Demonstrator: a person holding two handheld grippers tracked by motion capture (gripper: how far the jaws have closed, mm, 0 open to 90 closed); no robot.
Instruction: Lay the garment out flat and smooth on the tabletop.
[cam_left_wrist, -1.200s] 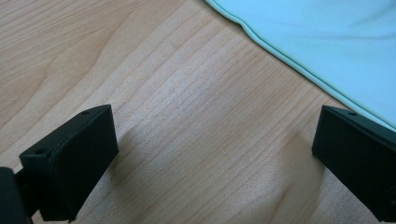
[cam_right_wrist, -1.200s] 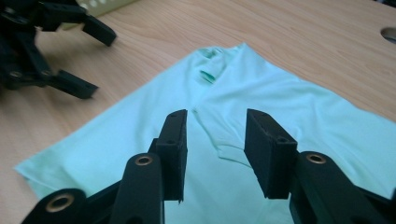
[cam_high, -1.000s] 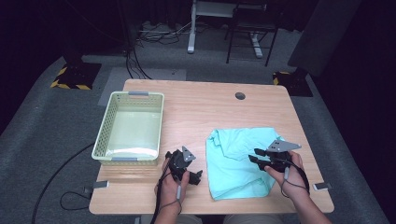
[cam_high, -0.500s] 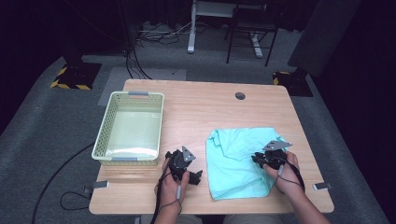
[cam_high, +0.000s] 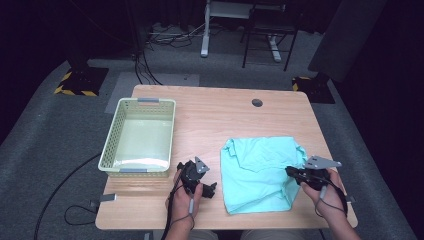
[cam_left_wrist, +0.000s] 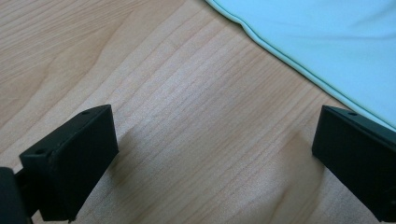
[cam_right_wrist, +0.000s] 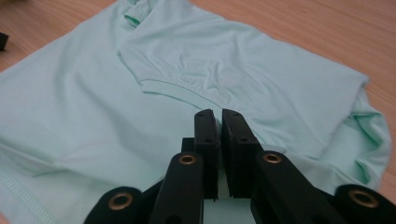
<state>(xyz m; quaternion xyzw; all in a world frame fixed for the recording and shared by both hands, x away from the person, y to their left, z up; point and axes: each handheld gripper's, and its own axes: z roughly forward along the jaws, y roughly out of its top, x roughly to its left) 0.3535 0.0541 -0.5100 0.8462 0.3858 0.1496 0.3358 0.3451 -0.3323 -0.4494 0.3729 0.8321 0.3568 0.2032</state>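
Note:
A mint-green T-shirt (cam_high: 260, 172) lies spread and creased on the right half of the wooden table (cam_high: 210, 120). My right gripper (cam_high: 291, 172) rests on the shirt's right edge. Its jaws have just been closing. In the right gripper view they stand almost together (cam_right_wrist: 220, 114) and pinch a thin fold of the shirt (cam_right_wrist: 140, 93). My left gripper (cam_high: 209, 189) lies near the table's front edge, just left of the shirt. Its jaws stand wide open over bare wood (cam_left_wrist: 215, 154), with nothing between them. The shirt's hem (cam_left_wrist: 327, 42) crosses the upper right of that view.
A pale green plastic basket (cam_high: 112, 150) stands on the left of the table, just behind my left hand. A round cable hole (cam_high: 257, 102) sits near the far edge. Beyond the table are a dark floor, cables and chair legs.
My right gripper's jaws have closed onto the shirt's right edge, and the hand has shifted to the right. The left gripper has stayed put.

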